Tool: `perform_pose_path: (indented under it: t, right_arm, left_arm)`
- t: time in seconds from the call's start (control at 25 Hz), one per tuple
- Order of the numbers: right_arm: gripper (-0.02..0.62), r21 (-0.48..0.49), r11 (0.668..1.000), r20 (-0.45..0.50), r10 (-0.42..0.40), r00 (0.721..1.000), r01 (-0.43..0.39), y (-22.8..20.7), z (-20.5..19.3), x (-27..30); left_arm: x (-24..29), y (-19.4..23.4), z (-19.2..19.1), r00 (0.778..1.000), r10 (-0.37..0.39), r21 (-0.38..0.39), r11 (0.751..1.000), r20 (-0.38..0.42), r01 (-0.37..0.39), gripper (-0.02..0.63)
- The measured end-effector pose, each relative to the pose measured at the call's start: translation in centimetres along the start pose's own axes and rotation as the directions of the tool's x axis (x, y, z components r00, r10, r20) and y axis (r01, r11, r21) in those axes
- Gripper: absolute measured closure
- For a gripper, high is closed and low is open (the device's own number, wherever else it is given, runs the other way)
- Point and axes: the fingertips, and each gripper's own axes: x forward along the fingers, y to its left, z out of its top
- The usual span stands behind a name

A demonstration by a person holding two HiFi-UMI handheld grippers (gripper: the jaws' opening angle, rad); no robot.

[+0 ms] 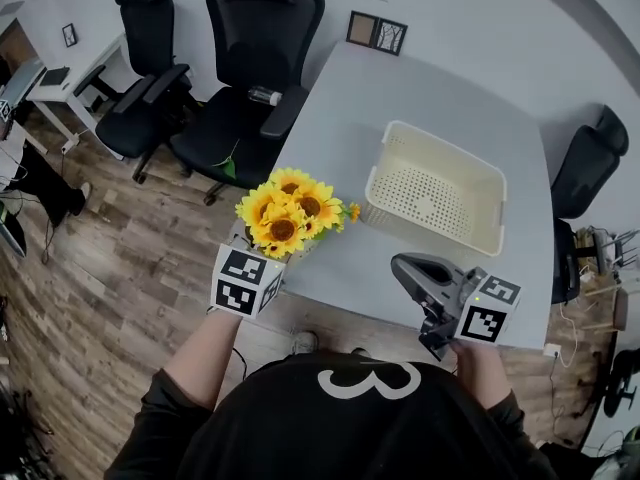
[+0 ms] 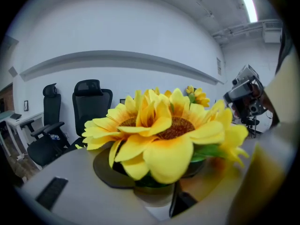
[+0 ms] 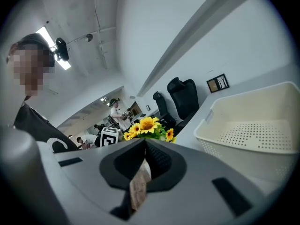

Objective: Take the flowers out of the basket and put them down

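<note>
A bunch of yellow sunflowers (image 1: 288, 211) stands over the near left edge of the grey table (image 1: 400, 98). My left gripper (image 1: 268, 254) is shut on it from below, the marker cube toward me. In the left gripper view the blooms (image 2: 159, 130) fill the picture and hide most of the jaws. The cream perforated basket (image 1: 480, 230) sits empty at the table's right; its rim (image 3: 248, 97) shows close by in the right gripper view. My right gripper (image 1: 407, 266) hovers at the near table edge in front of the basket, its jaws (image 3: 144, 146) shut with nothing held. The sunflowers (image 3: 147, 127) show beyond it.
Two black office chairs (image 1: 255, 38) stand behind the table's left side and another (image 1: 585, 168) at its right. A small framed picture (image 1: 377, 31) lies at the far table edge. A desk (image 1: 55, 83) stands far left on the wood floor.
</note>
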Motion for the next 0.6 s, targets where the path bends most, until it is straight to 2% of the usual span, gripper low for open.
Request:
perform_pose_path:
  t: [0.2,0.4,0.6]
  right_arm:
    - [0.586,0.029,0.999,-0.006,-0.037,0.999,0.037,-0.6,-1.1,1.2]
    - [0.586,0.056,0.997,-0.003,-0.058,0.998,0.058,-1.2,-1.8,2.4]
    - [0.586,0.090,0.993,0.020,-0.082,0.996,0.080,-2.0,-2.6,2.9]
  left_arm:
    - [1.4,0.2,-2.3,0.998,-0.059,0.021,0.998,-0.016,0.060,0.411]
    - [3.2,0.8,-4.6,0.996,-0.079,0.035,0.996,-0.043,0.081,0.411]
    - [4.3,0.4,-6.3,0.993,-0.100,0.085,0.991,-0.058,0.105,0.411]
